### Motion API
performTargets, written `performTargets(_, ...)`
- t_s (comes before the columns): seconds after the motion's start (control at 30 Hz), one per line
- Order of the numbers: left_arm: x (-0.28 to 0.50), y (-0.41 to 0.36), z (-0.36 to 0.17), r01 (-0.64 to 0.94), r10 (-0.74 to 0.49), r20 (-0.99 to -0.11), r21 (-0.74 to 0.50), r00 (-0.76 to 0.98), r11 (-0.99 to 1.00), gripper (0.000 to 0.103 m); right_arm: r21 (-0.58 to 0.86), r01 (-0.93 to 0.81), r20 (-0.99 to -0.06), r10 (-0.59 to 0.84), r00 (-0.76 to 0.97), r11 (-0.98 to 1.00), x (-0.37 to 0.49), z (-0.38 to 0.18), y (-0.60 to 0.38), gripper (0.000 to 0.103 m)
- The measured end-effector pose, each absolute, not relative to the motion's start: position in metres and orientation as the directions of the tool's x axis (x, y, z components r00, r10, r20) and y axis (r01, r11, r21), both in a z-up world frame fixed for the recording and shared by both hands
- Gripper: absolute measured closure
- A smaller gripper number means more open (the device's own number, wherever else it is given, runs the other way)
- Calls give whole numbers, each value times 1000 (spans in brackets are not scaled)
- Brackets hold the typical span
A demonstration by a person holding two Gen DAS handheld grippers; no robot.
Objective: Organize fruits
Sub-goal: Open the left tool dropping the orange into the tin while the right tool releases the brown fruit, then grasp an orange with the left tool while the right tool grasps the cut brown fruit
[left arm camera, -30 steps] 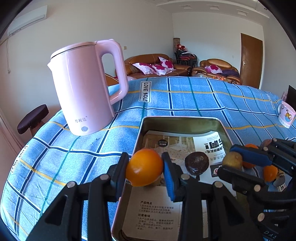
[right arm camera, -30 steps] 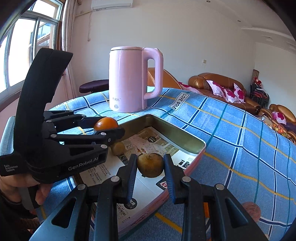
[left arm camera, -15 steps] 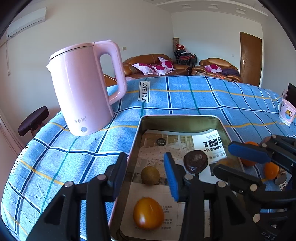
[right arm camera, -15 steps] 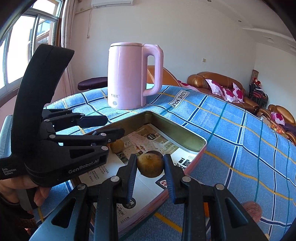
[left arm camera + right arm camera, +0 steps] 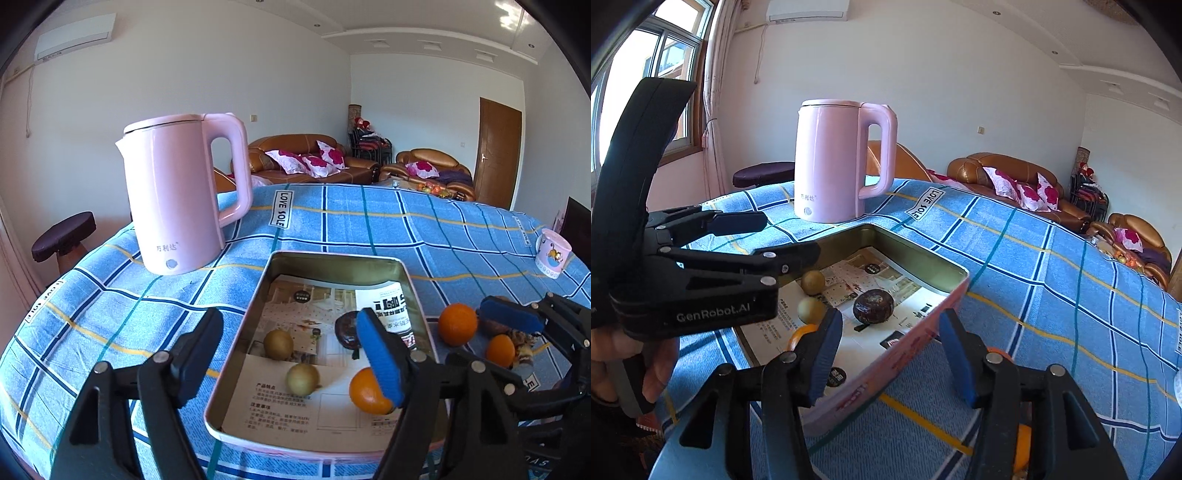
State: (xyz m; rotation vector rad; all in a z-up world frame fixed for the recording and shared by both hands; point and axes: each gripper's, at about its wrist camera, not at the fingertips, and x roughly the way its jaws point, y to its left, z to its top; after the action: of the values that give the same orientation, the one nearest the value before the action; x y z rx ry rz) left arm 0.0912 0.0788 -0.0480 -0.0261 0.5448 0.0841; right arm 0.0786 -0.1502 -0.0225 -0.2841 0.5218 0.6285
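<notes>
Living rm, sofas (image 5: 306, 158) behind. Counter (image 5: 369, 229) w/ blue plaid cloth, pink kettle (image 5: 181, 195). Tin tray (image 5: 332, 258) holds orange (image 5: 364, 393), 2 kiwis (image 5: 277, 343), dark fruit (image 5: 873, 305). Left claw (image 5: 291, 354), right claw (image 5: 890, 350) both open, empty.

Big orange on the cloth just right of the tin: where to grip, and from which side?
Grip the large orange across its widest middle, coming from above. It is round, so any axis fits, but the tin wall is close on its left and a smaller orange near its right; placing the fingers front and back probably avoids both.
</notes>
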Motion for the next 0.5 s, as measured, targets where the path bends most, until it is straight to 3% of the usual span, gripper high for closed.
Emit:
performTargets(0.2,80,48,-53,-23,11,-520,-16,854,1000,24,-67,-529,-541,414,732,846,57,-22,-213,41)
performTargets(0.5,77,9,-64,53,-38,-542,11,839,999,24,-25,-410,-615,309,725,912,57,-39,-268,40)
